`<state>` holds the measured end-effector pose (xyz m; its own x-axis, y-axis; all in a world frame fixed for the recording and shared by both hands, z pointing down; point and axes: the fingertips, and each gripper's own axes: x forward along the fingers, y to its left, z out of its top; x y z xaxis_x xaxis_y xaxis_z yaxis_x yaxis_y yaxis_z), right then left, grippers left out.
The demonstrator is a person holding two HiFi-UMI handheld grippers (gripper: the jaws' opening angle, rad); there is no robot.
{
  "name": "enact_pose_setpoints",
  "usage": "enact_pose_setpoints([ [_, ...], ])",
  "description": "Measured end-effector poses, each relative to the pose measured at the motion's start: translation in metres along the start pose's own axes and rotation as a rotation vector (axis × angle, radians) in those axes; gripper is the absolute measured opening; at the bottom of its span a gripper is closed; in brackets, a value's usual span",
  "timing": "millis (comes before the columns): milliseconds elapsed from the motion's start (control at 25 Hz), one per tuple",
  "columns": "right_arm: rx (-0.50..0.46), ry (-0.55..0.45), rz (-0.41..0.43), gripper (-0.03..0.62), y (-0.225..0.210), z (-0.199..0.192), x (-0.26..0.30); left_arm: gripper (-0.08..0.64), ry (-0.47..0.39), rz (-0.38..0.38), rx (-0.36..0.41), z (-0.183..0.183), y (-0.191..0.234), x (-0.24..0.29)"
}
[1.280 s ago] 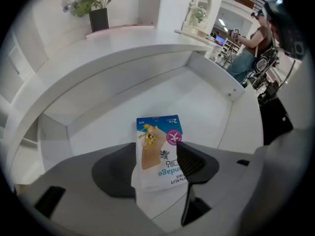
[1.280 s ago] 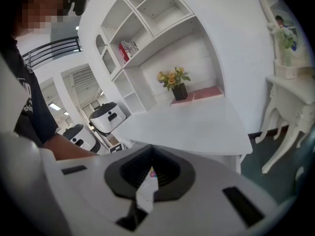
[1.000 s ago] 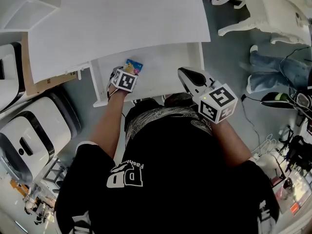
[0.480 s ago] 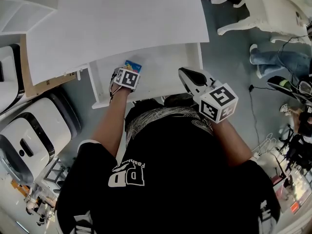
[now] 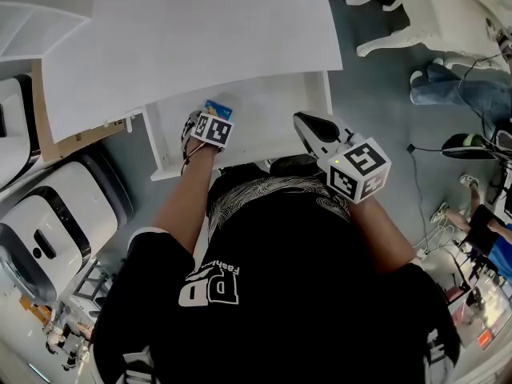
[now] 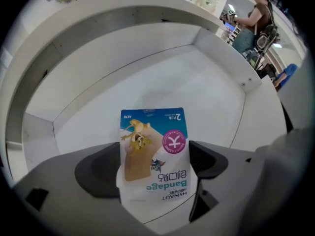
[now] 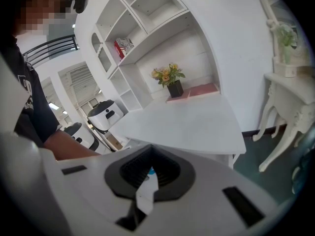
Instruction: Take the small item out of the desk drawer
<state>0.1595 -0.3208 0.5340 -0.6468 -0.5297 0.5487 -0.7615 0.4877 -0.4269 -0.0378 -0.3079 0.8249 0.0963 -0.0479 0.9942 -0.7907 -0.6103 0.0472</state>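
Observation:
A white desk drawer (image 5: 272, 110) stands pulled out under the white desktop (image 5: 200, 30). A small bandage packet (image 5: 218, 107), blue, tan and white, lies on the drawer floor (image 6: 147, 82) near its left end. My left gripper (image 5: 206, 113) reaches into the drawer from the front. Its jaws are opening, and the packet (image 6: 152, 151) sits between the two dark pads without being squeezed. My right gripper (image 5: 308, 124) hovers over the drawer's right front corner, above the person's chest, its jaws (image 7: 150, 173) together and holding nothing.
A white rounded machine (image 5: 48, 222) and a cardboard piece (image 5: 64, 138) stand at the left of the desk. A white chair (image 5: 432, 14) and a person's legs in jeans (image 5: 456, 110) are at the right. Wall shelves with a flower pot (image 7: 170, 80) rise behind the desk.
My left gripper has slid a little further into the drawer, so the packet now lies partly under its marker cube. The right gripper has stayed where it was.

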Motion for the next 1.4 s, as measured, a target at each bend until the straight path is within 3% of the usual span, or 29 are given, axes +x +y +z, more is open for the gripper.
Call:
enact_pose_setpoints([
  [480,0.003,-0.015,0.000,0.009,0.002,0.001,-0.003,0.422,0.005,-0.013,0.003,0.001,0.000,0.000],
  [760,-0.003,-0.034,-0.014,0.009,0.011,0.003,-0.008,0.422,-0.016,-0.047,-0.049,0.003,0.003,-0.010],
  [1120,-0.009,-0.079,-0.025,0.009,0.032,0.012,-0.006,0.422,-0.079,-0.086,0.009,0.012,-0.001,-0.045],
  [1400,-0.018,-0.135,-0.027,0.009,0.055,0.024,-0.005,0.422,-0.198,-0.092,0.071,0.028,-0.003,-0.098],
])
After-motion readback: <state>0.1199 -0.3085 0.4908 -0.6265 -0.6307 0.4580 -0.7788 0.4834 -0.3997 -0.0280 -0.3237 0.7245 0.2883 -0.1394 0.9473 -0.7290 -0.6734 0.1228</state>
